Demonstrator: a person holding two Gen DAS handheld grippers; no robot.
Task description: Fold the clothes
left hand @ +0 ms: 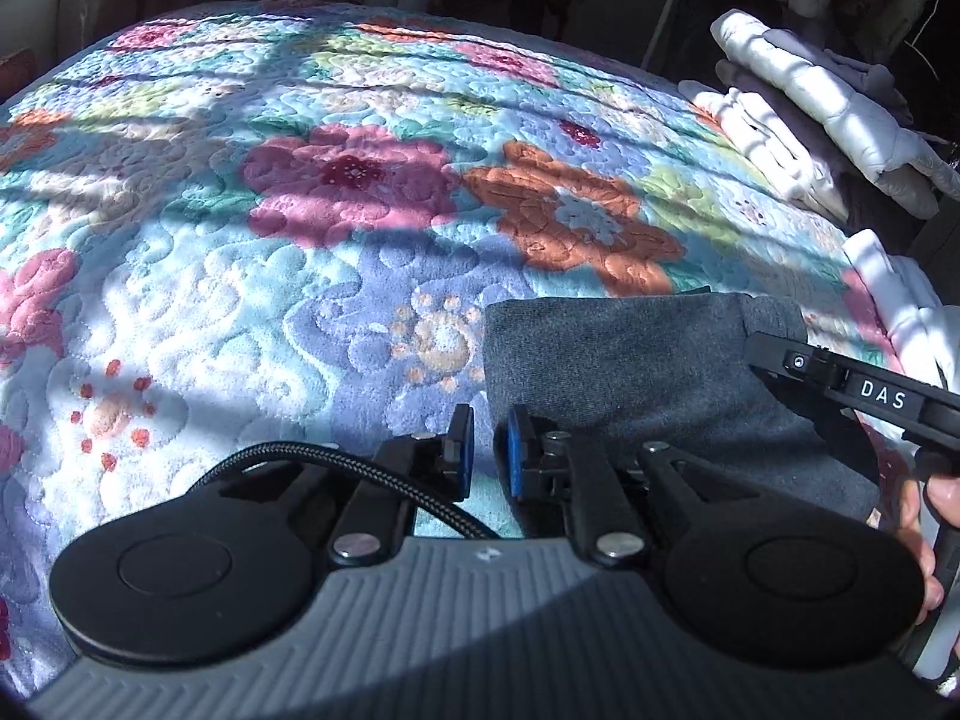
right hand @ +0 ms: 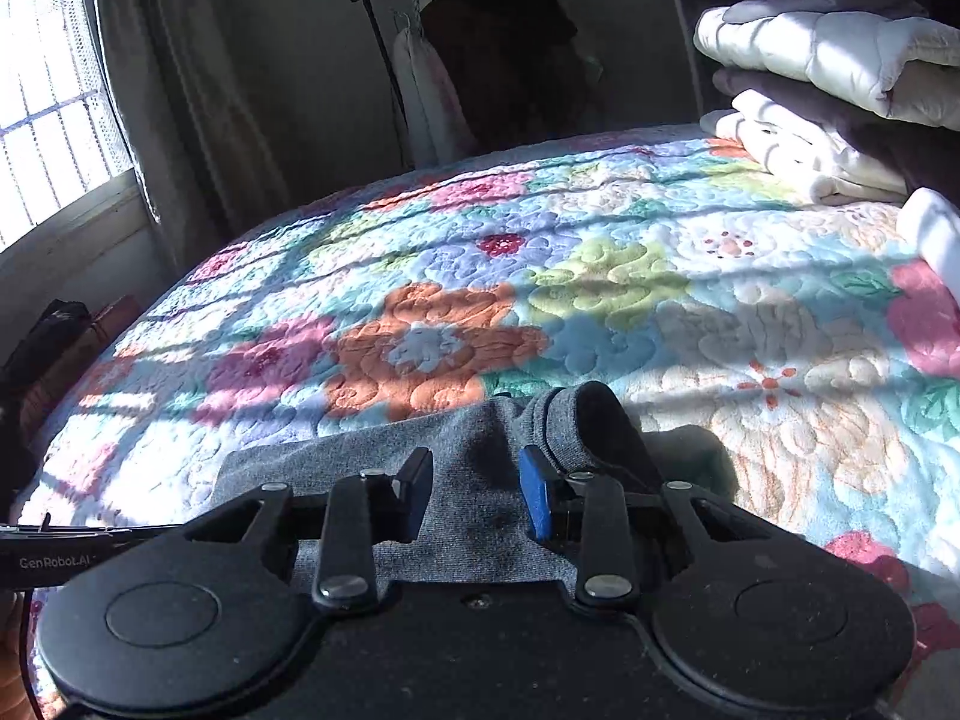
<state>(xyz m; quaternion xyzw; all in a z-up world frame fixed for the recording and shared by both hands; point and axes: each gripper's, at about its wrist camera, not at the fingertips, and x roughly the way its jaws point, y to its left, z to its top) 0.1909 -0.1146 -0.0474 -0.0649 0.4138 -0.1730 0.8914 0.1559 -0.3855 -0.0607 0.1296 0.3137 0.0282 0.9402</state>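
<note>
On the quilted floral bedspread [left hand: 300, 120], grey knit garment [left hand: 630, 360]; left fingers [left hand: 521, 450] nearly together, right fingers [right hand: 536, 495] spread.

My left gripper [left hand: 483, 459] is matt black plastic with shiny metal rivets, blue rubbery pads and a braided cloth-sheathed cable [left hand: 312, 459]; its grey base is ribbed. The grey garment [left hand: 648, 372] is a soft, matt, fine knit. The floral bedspread [left hand: 252, 276] is plush quilted cloth, embossed with swirls. At its far right corner, folded white bedding [right hand: 840, 54] looks puffy, faintly satiny.

Right tongs [right hand: 477, 495] parted over grey garment [right hand: 468, 456], floral quilt [right hand: 600, 282] beneath
</note>
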